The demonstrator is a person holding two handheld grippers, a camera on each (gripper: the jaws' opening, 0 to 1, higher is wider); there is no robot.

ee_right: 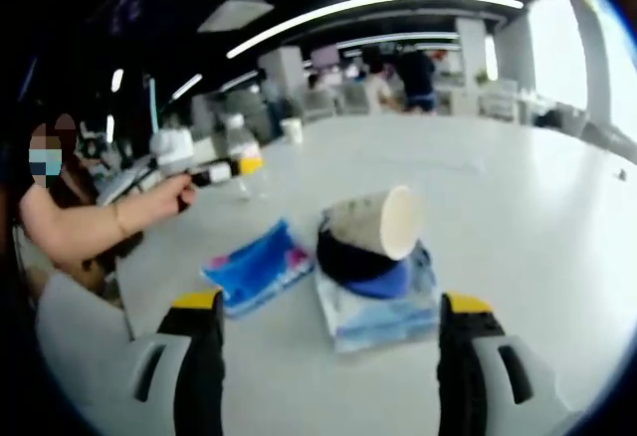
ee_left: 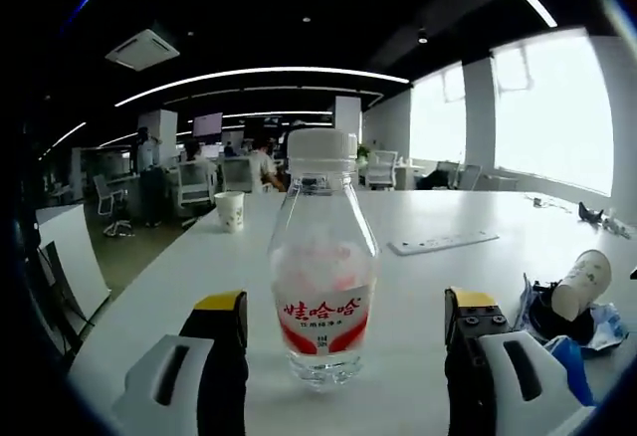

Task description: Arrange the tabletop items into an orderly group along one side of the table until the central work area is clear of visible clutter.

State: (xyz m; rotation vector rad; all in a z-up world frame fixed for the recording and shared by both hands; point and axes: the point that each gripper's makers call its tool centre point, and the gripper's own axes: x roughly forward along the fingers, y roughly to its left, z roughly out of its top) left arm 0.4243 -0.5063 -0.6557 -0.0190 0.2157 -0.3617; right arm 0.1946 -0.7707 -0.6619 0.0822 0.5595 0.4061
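Left gripper (ee_left: 345, 356) jaws apart, clear plastic bottle with white cap and red label (ee_left: 322, 277) upright between them on the white table (ee_left: 448, 287), not clamped. Right of it a tipped paper cup (ee_left: 581, 283) on a dark-and-blue pile, partly cut off. Farther: white power strip (ee_left: 443, 243), upright paper cup (ee_left: 230, 210).

Right gripper (ee_right: 329, 356) jaws apart, nothing between. Ahead, tipped cup (ee_right: 376, 221) on dark bowl-like thing, blurred; blue packet (ee_right: 257, 265) beside it. A person's hand (ee_right: 179, 192) beyond.

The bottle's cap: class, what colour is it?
White. The bottle stands between the open jaws of the left gripper; its cap shows best in the left gripper view.
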